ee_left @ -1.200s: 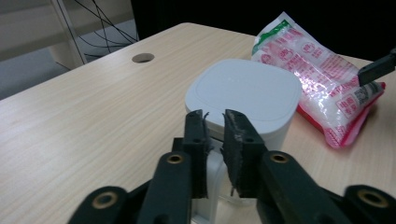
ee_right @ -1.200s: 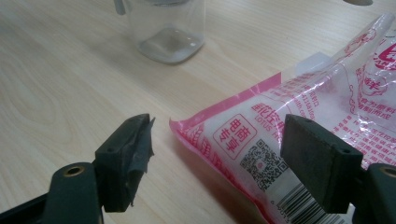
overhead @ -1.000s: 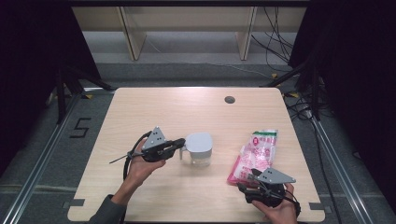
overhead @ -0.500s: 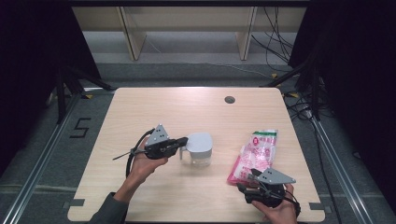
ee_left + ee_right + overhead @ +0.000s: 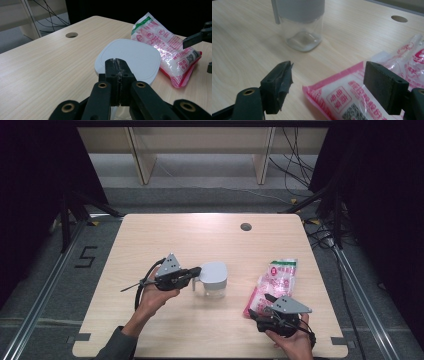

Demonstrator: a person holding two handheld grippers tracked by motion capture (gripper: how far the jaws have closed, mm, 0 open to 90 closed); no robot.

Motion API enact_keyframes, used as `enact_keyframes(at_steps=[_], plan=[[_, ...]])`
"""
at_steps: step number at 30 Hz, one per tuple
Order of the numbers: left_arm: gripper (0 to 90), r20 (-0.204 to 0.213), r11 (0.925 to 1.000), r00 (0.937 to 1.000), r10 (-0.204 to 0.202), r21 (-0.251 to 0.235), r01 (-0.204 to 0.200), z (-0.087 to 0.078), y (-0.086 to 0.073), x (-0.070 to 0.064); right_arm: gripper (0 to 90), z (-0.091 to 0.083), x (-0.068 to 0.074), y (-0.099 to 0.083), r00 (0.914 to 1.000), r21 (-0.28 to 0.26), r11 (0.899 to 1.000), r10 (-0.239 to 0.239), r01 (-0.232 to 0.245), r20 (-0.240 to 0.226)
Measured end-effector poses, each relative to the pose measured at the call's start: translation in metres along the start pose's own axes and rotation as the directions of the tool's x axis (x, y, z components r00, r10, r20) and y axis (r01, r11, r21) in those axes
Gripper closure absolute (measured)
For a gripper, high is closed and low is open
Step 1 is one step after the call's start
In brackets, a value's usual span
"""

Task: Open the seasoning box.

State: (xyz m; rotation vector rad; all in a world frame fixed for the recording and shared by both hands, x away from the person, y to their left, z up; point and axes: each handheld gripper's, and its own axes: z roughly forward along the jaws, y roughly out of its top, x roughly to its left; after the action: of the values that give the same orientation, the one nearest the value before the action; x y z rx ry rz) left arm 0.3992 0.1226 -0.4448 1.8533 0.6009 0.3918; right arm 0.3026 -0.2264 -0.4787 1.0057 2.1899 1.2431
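The left gripper (image 5: 115,61) is pinched fully together, black jaws at the white rounded-square lid (image 5: 130,58) mid-frame. The right gripper (image 5: 328,80) is spread wide over the crinkly pink bag (image 5: 352,100) (lower right). The jar's (image 5: 303,32) clear glass body is seen from the right gripper view.

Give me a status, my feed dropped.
Left gripper shut at the jar's white lid. Right gripper open at the near end of the pink bag. Nothing in the way.
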Motion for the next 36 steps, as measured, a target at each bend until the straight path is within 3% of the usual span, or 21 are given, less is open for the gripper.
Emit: enact_keyframes(at_steps=[2,3,4,5,6,7,9,13,17,18,21,22,23,25,27,34,35,36], plan=[[88.5,0.000,0.9999,1.0000,-0.010,-0.005,0.010,0.000,0.000,0.000,27.4,0.006,0.001,0.006,0.9999,-0.008,1.000,0.009,-0.009,-0.006],[88.5,-0.001,0.9998,0.9998,-0.019,-0.005,0.019,0.000,-0.001,-0.001,30.5,0.008,0.000,0.009,0.9996,-0.016,1.000,-0.025,0.025,-0.008],[88.5,-0.001,0.9998,0.9998,-0.019,-0.005,0.019,0.000,-0.001,-0.001,30.5,0.008,0.000,0.009,0.9996,-0.016,1.000,-0.025,0.025,-0.008],[88.5,0.000,0.9998,0.9999,-0.017,-0.008,0.017,0.000,-0.001,-0.001,38.8,0.014,0.000,0.014,0.9974,-0.020,0.997,-0.069,0.069,-0.021],[88.6,0.000,0.9998,0.9999,-0.017,-0.008,0.017,0.000,-0.001,-0.001,38.8,0.014,0.000,0.014,0.9974,-0.020,0.997,-0.069,0.069,-0.021],[88.6,-0.003,1.0000,1.0000,-0.007,-0.007,0.007,-0.001,-0.001,0.000,46.6,0.020,0.003,0.019,0.9961,-0.017,0.997,-0.080,0.080,-0.036],[88.7,-0.006,1.0000,1.0000,-0.004,-0.006,0.004,-0.001,-0.001,0.000,49.9,0.024,0.005,0.025,0.9939,-0.016,0.994,-0.105,0.104,-0.034],[88.8,-0.003,0.9998,0.9998,-0.020,-0.008,0.020,-0.001,-0.003,0.001,55.7,0.032,0.005,0.032,0.9923,-0.029,0.993,-0.118,0.117,-0.039],[88.8,0.000,0.9998,0.9998,-0.019,-0.010,0.019,-0.001,-0.003,0.001,75.1,0.038,0.001,0.046,0.9907,-0.081,0.989,-0.128,0.124,-0.047],[88.8,0.000,0.9998,0.9998,-0.019,-0.010,0.019,-0.001,-0.003,0.001,79.0,0.038,0.001,0.049,0.9914,-0.076,0.991,-0.117,0.112,-0.059],[89.0,-0.002,0.9998,0.9998,-0.019,-0.011,0.019,-0.001,-0.003,0.000,87.2,0.042,-0.003,0.055,0.9881,-0.082,0.987,-0.145,0.141,-0.050],[89.1,-0.002,0.9998,0.9998,-0.019,-0.011,0.019,-0.001,-0.003,0.000,87.2,0.042,-0.003,0.055,0.9881,-0.082,0.987,-0.145,0.141,-0.050],[89.1,-0.002,0.9997,0.9998,-0.021,-0.012,0.021,-0.001,-0.003,0.000,89.9,0.045,-0.003,0.058,0.9887,-0.077,0.990,-0.127,0.121,-0.079],[89.1,-0.003,0.9999,0.9999,-0.011,-0.009,0.011,-0.001,-0.003,0.000,90.0,0.050,-0.004,0.059,0.9890,-0.083,0.989,-0.128,0.122,-0.074],[89.1,-0.002,0.9999,1.0000,-0.009,-0.009,0.009,-0.001,-0.002,0.000,90.0,0.053,-0.002,0.061,0.9919,-0.055,0.994,-0.096,0.092,-0.083],[89.1,-0.006,0.9999,1.0000,0.007,-0.008,-0.007,-0.001,-0.002,0.000,90.0,0.062,-0.005,0.070,0.9853,-0.070,0.989,-0.137,0.131,-0.101],[89.1,-0.002,0.9999,1.0000,0.001,-0.011,-0.001,-0.001,-0.003,0.000,90.0,0.065,-0.006,0.069,0.9840,-0.052,0.989,-0.142,0.137,-0.108],[89.1,-0.002,0.9999,1.0000,0.001,-0.011,-0.001,-0.001,-0.003,0.000,90.0,0.065,-0.005,0.069,0.9870,-0.045,0.992,-0.123,0.119,-0.103]])
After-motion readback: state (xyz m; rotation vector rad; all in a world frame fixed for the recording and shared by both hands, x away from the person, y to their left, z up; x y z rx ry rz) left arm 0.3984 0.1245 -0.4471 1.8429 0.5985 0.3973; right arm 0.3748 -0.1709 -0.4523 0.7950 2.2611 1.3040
